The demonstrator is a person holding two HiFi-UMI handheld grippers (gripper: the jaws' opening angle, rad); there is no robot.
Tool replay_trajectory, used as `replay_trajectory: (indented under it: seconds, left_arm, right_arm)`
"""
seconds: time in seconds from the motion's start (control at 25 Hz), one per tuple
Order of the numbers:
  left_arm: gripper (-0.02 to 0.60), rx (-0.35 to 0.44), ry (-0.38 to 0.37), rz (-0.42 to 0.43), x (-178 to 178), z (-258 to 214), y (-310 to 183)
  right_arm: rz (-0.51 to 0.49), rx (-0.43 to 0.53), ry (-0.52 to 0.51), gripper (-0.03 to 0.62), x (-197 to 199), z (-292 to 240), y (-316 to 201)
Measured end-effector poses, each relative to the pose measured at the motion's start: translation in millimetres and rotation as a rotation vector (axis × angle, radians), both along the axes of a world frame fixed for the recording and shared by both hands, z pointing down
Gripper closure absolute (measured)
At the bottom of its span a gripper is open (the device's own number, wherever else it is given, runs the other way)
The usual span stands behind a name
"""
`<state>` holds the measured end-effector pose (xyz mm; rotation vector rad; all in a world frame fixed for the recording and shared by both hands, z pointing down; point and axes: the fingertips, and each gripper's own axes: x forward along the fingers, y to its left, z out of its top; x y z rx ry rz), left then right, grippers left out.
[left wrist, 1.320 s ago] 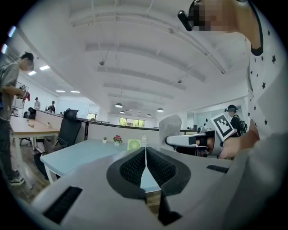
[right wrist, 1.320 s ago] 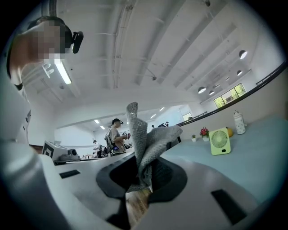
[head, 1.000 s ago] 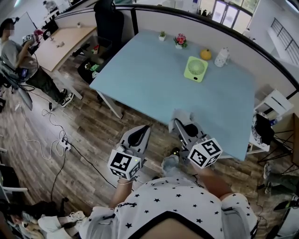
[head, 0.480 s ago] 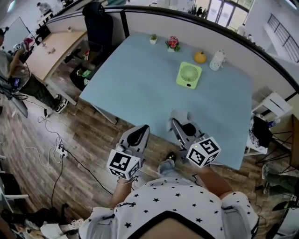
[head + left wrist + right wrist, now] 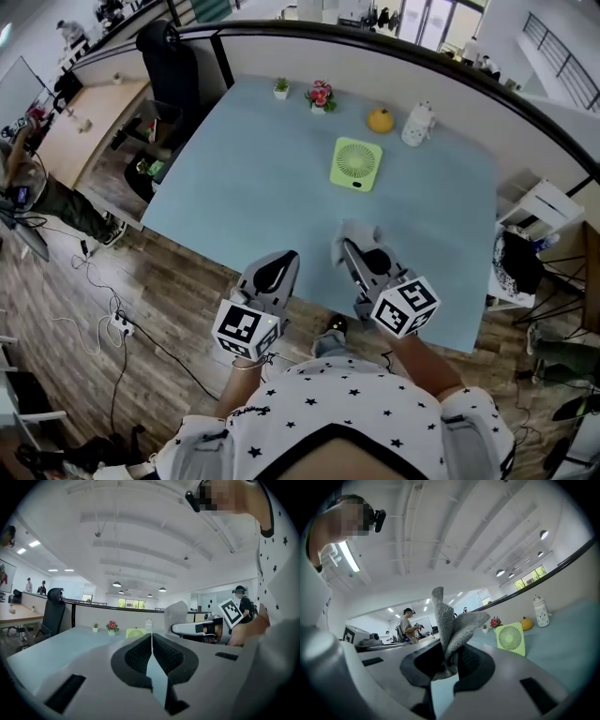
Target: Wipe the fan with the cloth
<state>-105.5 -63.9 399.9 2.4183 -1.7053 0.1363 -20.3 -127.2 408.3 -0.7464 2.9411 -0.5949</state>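
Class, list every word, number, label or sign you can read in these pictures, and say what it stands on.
No text can be read anywhere.
The left hand-held gripper and right hand-held gripper carry black-and-white square marker patterns, not words.
The fan: any marking is too small to read.
The cloth: no print shows.

Far edge: small potted plant [image 5: 281, 87], pink potted flowers [image 5: 321, 96], round orange fruit [image 5: 380, 119], white ceramic jar [image 5: 417, 124], left to right on pale blue table [image 5: 253, 187];
Fan: square green plastic fan [image 5: 356, 164] before the fruit;
Near edge: grey knitted cloth [image 5: 362, 232] in right gripper [image 5: 349, 247]; left gripper [image 5: 288, 256] to its left
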Motion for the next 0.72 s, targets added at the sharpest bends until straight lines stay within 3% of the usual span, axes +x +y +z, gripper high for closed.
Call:
replay_trajectory:
  seconds: [0.44, 0.72]
  left_arm:
    - [0.551, 0.023, -0.021, 0.058, 27, -7, -57]
    - [0.549, 0.006, -0.027, 0.078, 22, -4, -78]
  right_arm:
    - [0.060, 0.003, -0.007, 0.545, 29, 5, -52]
    - [0.095, -0.013, -0.001, 0.545, 27, 12, -71]
